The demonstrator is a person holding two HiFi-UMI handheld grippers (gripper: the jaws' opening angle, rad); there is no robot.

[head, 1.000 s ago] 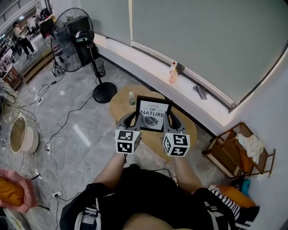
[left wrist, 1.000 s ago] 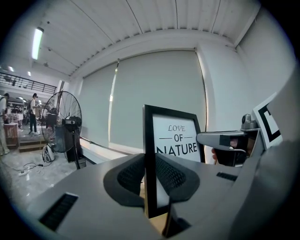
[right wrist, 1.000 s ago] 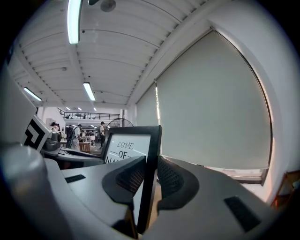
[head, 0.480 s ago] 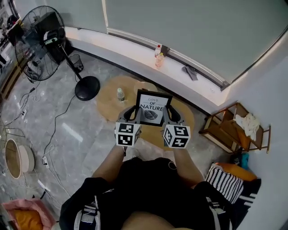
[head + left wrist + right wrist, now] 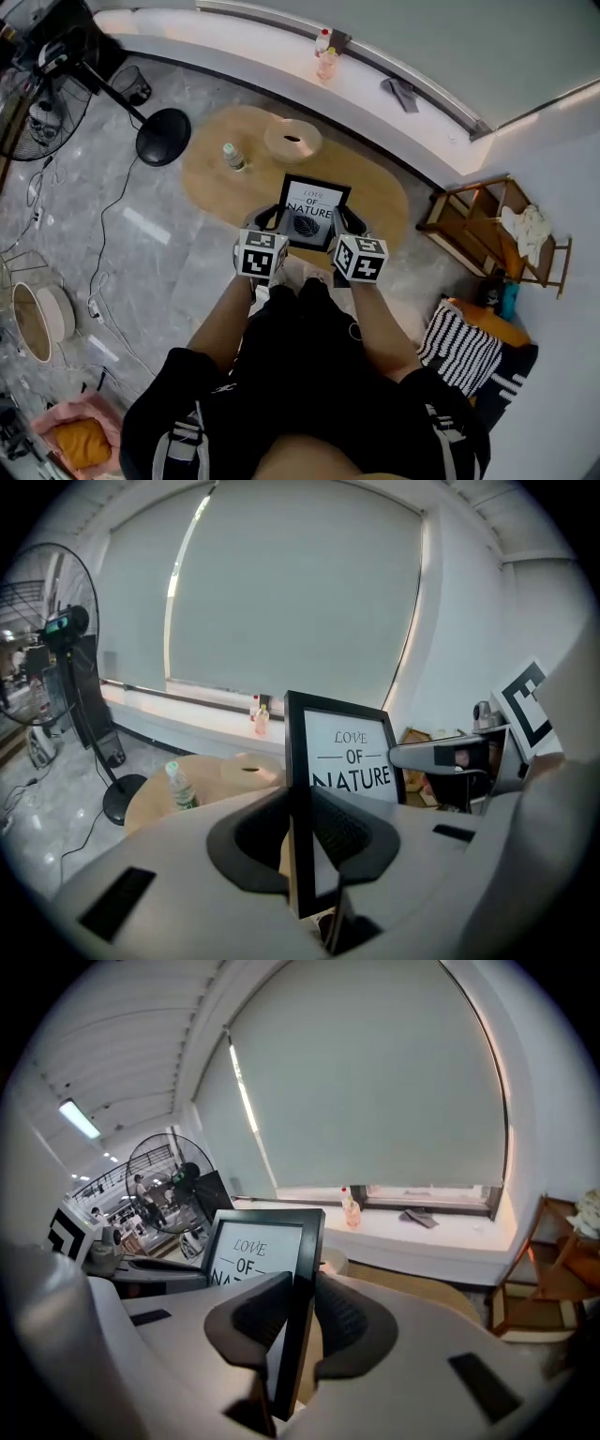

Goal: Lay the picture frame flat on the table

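Observation:
The black picture frame [image 5: 310, 211] with white "LOVE OF NATURE" print stands upright over the near edge of the oval wooden table [image 5: 380, 195]. I cannot tell whether its bottom edge touches the tabletop. My left gripper [image 5: 273, 221] is shut on its left edge and my right gripper [image 5: 343, 223] on its right edge. In the left gripper view the frame [image 5: 352, 757] rises from between the jaws of the left gripper [image 5: 302, 841]. In the right gripper view the frame's [image 5: 258, 1251] side bar is pinched by the right gripper [image 5: 302, 1321].
On the table stand a small plastic bottle [image 5: 232, 157] at the left and a round wooden dish [image 5: 292, 141] at the back. A floor fan's base [image 5: 162, 136] is left of the table, a wooden rack [image 5: 478, 225] right. Bottles [image 5: 325, 56] sit on the windowsill.
The head view has swung downward, so the table and the round dish now show fully. Both grippers keep their hold on the frame, which stays upright.

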